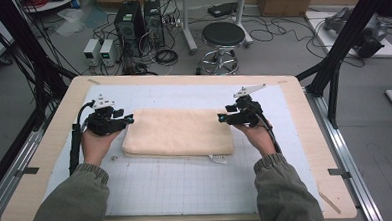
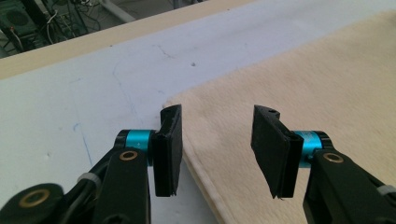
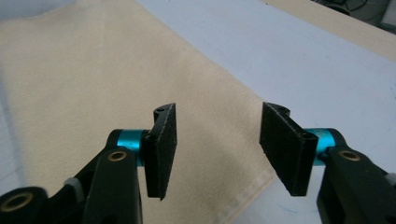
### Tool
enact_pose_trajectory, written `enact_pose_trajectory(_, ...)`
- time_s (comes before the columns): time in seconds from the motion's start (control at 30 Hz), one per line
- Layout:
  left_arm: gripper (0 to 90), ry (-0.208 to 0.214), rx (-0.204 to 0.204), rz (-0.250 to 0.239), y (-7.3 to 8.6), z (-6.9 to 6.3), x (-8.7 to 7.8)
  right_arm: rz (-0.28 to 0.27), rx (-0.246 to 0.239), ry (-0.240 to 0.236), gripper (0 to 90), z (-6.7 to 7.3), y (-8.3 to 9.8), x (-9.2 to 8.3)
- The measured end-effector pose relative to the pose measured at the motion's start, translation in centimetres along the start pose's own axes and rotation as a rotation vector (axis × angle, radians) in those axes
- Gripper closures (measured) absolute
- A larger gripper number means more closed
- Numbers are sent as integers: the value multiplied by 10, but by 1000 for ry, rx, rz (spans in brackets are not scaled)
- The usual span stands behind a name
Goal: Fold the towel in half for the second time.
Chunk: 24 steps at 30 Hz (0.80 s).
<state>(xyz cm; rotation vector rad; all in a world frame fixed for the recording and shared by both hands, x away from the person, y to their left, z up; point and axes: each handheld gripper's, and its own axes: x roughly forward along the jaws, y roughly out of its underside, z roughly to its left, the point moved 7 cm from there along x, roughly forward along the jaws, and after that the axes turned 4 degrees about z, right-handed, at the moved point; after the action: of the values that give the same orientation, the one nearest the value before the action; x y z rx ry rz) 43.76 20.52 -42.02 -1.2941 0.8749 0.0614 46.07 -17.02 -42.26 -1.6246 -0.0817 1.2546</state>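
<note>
Two grippers flank a folded cream towel (image 1: 178,132), lying flat mid-mat on the white gridded mat (image 1: 187,181). Left gripper (image 1: 129,119) hangs at the towel's left end, right gripper (image 1: 220,118) at its right end. Both sets of jaws stand apart with nothing between the pads, cloth lying below them. Likely a symmetric stance, suited to handling both ends together.

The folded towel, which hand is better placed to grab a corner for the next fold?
Roughly even, slightly left: the left gripper has open fingers straddling the towel edge at its corner; the right gripper hangs open above its edge.
</note>
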Motion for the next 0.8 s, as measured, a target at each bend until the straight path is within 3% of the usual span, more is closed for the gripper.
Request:
enact_pose_trajectory(0.33, 415, 75, 25, -30, 10, -17, -22, -27, -4, -13, 310, 16, 5, -15)
enact_pose_trajectory(0.43, 337, 83, 9, -18, 17, -21, -23, -42, 13, -45, 256, 21, 7, -15)
enact_pose_trajectory(0.5, 301, 88, 32, -1, 22, -25, -24, -42, 11, -47, 218, 25, 8, -16)
enact_pose_trajectory(0.7, 278, 101, 53, 22, 33, -33, -27, -74, -18, -28, 202, 30, 13, -19)
enact_pose_trajectory(0.8, 276, 101, 69, 16, 33, -36, -30, -52, -24, -29, 201, 32, 21, -18)
